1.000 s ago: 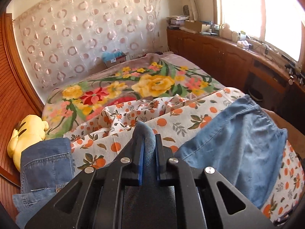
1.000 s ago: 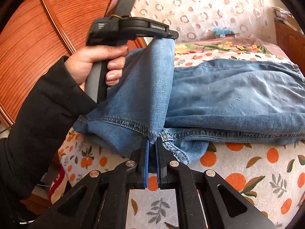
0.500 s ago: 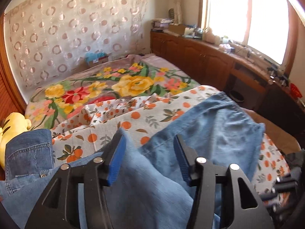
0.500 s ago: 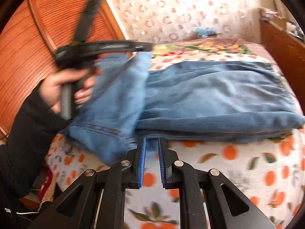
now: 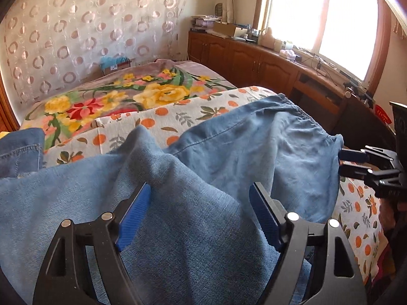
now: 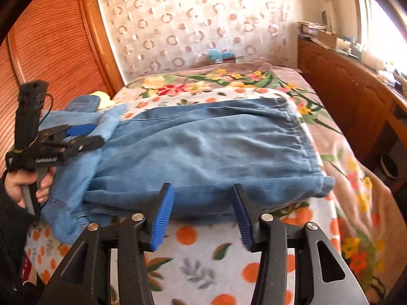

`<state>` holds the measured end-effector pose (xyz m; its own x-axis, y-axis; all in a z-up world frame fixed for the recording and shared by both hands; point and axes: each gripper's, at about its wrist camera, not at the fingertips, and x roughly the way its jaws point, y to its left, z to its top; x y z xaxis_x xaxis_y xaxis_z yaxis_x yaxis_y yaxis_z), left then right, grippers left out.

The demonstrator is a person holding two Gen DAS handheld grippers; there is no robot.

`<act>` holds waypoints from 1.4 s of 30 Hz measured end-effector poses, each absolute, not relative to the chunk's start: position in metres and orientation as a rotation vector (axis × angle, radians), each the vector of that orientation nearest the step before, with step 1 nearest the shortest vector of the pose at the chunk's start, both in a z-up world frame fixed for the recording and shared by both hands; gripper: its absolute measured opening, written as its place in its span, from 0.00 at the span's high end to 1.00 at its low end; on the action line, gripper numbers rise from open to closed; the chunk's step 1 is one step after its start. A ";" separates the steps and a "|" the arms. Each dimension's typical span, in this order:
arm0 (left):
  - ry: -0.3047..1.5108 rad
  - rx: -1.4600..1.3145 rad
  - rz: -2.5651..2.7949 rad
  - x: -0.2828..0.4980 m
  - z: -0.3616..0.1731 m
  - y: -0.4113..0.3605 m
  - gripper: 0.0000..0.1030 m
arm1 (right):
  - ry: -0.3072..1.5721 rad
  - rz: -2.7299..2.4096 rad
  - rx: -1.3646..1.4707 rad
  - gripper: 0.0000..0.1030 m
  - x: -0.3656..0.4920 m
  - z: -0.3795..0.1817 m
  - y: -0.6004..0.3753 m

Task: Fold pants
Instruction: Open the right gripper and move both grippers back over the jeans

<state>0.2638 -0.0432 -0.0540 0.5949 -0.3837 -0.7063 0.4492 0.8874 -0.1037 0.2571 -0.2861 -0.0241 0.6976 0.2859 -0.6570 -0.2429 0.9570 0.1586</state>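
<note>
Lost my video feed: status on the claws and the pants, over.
Both claws open, just been opening: left claw over denim, right claw empty. Pants folded over on bedsheet. Nothing in the way.

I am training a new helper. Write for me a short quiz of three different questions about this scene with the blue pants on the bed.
1. True or false: the left gripper is clamped on the pants.
2. What lies directly under the pants? A) bare wood floor B) the sheet with orange fruit print C) a grey towel
3. Fill in: the elastic waistband lies toward the ____ side of the right wrist view.

Key
1. False: its jaws have just been opening, and denim lies loose between the pads.
2. B
3. right
</note>
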 end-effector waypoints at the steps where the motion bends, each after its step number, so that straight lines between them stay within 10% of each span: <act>1: 0.795 0.089 -0.486 0.263 -0.055 -0.043 0.22 | 0.749 0.282 0.053 0.50 0.259 -0.025 -0.288; 42: 0.741 0.098 -0.467 0.254 -0.059 -0.036 0.22 | 0.933 -0.083 0.051 0.40 0.299 -0.028 -0.336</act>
